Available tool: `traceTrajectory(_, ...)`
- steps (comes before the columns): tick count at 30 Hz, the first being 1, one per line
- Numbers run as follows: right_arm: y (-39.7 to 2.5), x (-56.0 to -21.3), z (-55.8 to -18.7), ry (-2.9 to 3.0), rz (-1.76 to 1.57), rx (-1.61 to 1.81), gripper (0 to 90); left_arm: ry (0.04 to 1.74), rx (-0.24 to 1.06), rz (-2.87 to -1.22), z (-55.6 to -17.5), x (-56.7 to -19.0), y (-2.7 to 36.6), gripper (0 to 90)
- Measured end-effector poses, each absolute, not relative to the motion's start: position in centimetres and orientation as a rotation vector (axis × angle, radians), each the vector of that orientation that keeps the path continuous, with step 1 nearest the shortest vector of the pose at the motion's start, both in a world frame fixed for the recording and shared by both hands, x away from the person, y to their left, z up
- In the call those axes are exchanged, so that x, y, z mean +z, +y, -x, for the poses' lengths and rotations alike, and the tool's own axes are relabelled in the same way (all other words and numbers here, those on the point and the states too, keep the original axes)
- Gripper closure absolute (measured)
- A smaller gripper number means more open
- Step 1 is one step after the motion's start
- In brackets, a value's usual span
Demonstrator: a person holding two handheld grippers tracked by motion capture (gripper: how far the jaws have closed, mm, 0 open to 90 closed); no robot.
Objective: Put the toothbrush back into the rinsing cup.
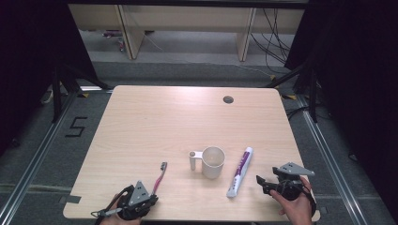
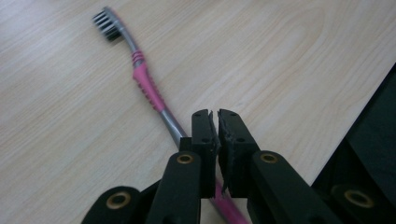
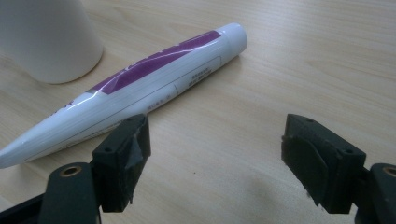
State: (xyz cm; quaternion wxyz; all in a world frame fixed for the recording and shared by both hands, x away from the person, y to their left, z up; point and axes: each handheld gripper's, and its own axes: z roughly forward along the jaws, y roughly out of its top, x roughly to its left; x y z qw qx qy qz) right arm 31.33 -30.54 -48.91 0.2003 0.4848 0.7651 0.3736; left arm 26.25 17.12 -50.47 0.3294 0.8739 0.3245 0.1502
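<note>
Near the counter's front edge lie toothbrush, mug and toothpaste tube. Left gripper: jaws nearly closed above the toothbrush handle, holding nothing. Right gripper: jaws wide beside the tube, apparently ready for pickup.

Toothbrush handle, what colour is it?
The toothbrush handle is pink and grey, with dark bristles; clearest in the left gripper view.

Light wood table, round grommet hole near far edge; cables on floor beyond.
</note>
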Motion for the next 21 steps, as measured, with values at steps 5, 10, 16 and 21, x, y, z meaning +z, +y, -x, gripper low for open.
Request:
traceTrajectory(5,-30.6,-48.9,-31.4,2.126,-1.338,1.045,24.9,0.85,0.412,-2.298,-26.2,-50.6,17.6,84.3)
traceTrajectory(10,-30.6,-48.9,-31.3,2.136,-1.342,1.05,24.9,0.852,0.436,-2.315,-26.4,-50.6,17.6,84.4)
traceTrajectory(16,-30.3,-48.9,-31.2,2.118,-1.401,1.076,24.9,0.858,0.444,-2.328,-26.9,-50.4,17.9,83.1)
traceTrajectory(21,-30.5,-48.9,-31.3,2.125,-1.363,1.069,25.0,0.832,0.462,-2.327,-27.4,-49.9,17.9,75.7)
